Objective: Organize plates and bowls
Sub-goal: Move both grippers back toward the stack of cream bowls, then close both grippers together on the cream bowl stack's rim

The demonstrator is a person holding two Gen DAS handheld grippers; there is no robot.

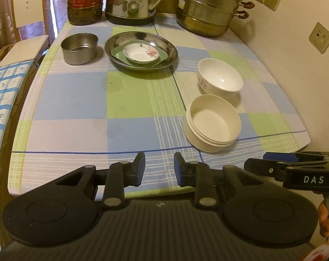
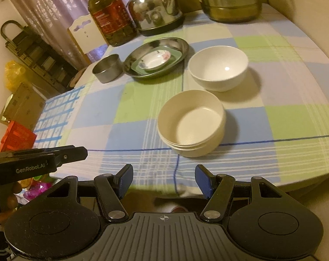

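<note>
We see the cream bowl [image 2: 191, 124] straight ahead of our right hand-held gripper [image 2: 164, 180], nearer than the left hand-held gripper [image 1: 159, 169]; both gape empty

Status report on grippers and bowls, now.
Left gripper and right gripper both open, empty. Cream bowl nearest, white bowl behind it. Nothing in the way.

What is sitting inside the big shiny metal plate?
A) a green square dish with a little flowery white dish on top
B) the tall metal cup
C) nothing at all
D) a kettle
A: the metal plate holds a green square dish, and a small white flowered dish sits on that.
</note>
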